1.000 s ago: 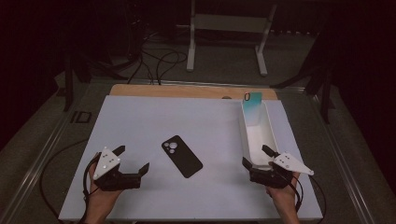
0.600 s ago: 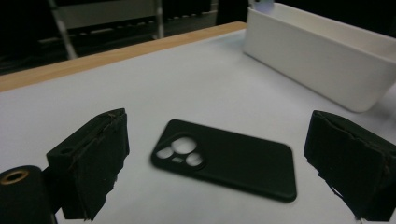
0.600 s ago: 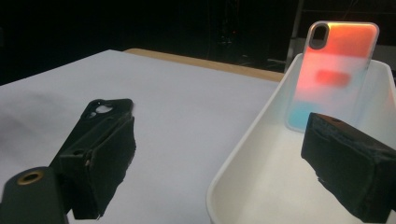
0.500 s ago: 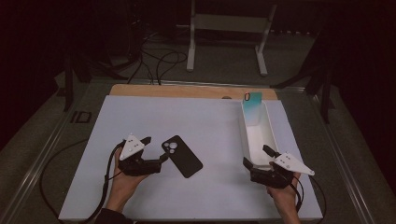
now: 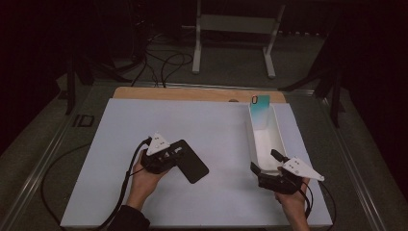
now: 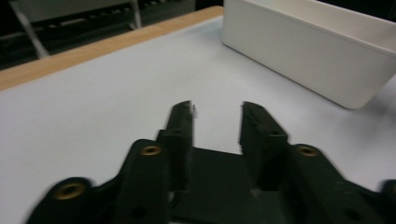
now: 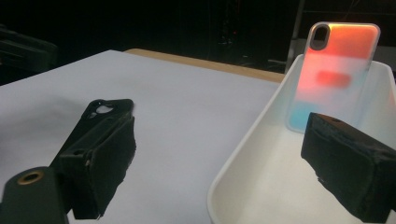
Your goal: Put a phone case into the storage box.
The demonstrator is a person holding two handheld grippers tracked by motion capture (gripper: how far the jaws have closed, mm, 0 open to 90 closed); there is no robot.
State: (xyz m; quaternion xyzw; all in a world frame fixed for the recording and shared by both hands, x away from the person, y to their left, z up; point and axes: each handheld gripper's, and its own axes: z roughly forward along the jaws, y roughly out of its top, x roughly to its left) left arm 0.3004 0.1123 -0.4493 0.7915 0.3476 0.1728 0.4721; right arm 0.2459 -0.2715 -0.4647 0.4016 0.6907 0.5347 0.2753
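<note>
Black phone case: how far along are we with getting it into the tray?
Done: a coloured case already stands in the white tray. In hand: the left tongs sit over the black phone case's end, open. Left: clamping, lifting, placing. The right tongs straddle the tray's near wall.

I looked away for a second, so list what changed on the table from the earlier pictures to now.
The left gripper moved right across the white mat and now sits over the near-left end of the black phone case, jaws apart; no grip is visible. The case itself, the right gripper at the white tray, and the coloured case leaning inside it stayed put.
</note>
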